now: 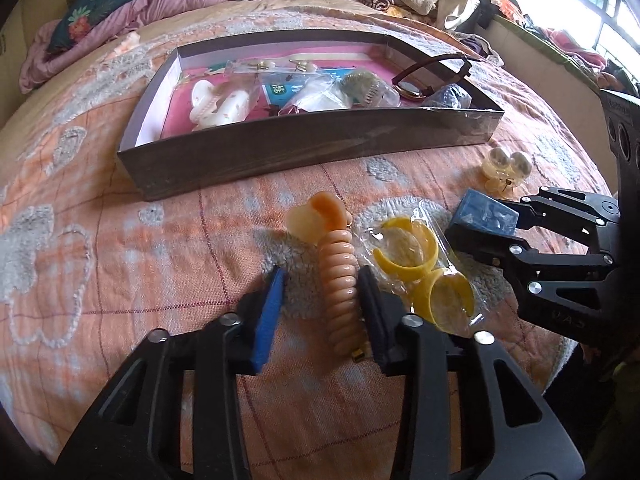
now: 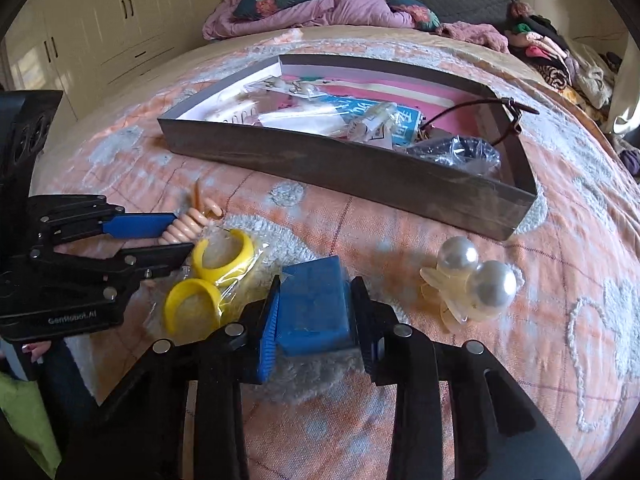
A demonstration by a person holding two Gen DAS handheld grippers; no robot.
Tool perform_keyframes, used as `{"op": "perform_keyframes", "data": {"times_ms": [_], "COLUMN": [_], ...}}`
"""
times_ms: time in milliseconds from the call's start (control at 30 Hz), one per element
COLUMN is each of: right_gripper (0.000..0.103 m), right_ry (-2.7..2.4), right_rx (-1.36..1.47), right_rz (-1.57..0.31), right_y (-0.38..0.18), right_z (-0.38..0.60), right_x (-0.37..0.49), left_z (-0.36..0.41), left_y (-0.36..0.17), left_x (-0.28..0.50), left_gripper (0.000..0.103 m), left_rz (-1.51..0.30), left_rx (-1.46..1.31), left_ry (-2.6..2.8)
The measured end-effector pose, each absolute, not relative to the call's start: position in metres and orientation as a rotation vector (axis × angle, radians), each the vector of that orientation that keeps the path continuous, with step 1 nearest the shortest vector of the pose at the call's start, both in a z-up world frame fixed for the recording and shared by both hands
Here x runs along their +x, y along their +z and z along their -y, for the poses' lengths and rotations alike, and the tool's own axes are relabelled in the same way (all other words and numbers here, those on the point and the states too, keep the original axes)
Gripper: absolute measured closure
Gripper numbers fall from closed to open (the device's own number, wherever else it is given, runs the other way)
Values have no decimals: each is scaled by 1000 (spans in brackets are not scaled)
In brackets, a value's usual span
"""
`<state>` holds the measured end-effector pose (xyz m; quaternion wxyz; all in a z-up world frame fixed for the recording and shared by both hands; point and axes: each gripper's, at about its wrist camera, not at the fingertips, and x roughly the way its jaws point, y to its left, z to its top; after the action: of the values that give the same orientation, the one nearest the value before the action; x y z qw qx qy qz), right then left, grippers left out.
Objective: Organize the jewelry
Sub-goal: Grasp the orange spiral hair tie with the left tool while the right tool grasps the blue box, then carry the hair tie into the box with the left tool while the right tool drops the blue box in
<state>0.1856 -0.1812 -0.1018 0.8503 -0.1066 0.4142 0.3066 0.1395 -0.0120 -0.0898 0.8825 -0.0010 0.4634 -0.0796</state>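
A peach spiral hair clip (image 1: pixel 339 292) lies on the bedspread between the open fingers of my left gripper (image 1: pixel 322 280), with gaps on both sides; it also shows in the right wrist view (image 2: pixel 188 226). My right gripper (image 2: pixel 314 304) is shut on a small blue box (image 2: pixel 314 304), also seen in the left wrist view (image 1: pixel 486 212). A clear bag with yellow bangles (image 1: pixel 424 268) lies between the two grippers. A pearl hair clip (image 2: pixel 472 280) lies to the right. A shallow grey tray (image 1: pixel 280 148) holding bagged jewelry stands beyond.
Sunglasses (image 1: pixel 424 80) rest on the tray's right end. Pillows and crumpled clothes (image 2: pixel 320 8) lie at the head of the bed. White wardrobes (image 2: pixel 100 20) stand at the left. The bed edge runs close below both grippers.
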Motion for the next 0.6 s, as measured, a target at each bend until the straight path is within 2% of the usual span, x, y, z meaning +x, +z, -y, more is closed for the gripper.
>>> {"op": "perform_keyframes", "data": {"times_ms": [67,600], "right_gripper": [71,71], "right_ry": [655,660], "right_rx": [-213,-83], "right_rz": [-872,-736], "right_y": [-100,-56], "right_z": [182,218], "right_x": [184,175], "left_z": [12,-4], "left_y": [-89,-54], "left_x": [139,129], "left_gripper": [92,93], "left_rz": [-957,-842], "left_rx": [4,-75], "left_ry": [-155,-167]}}
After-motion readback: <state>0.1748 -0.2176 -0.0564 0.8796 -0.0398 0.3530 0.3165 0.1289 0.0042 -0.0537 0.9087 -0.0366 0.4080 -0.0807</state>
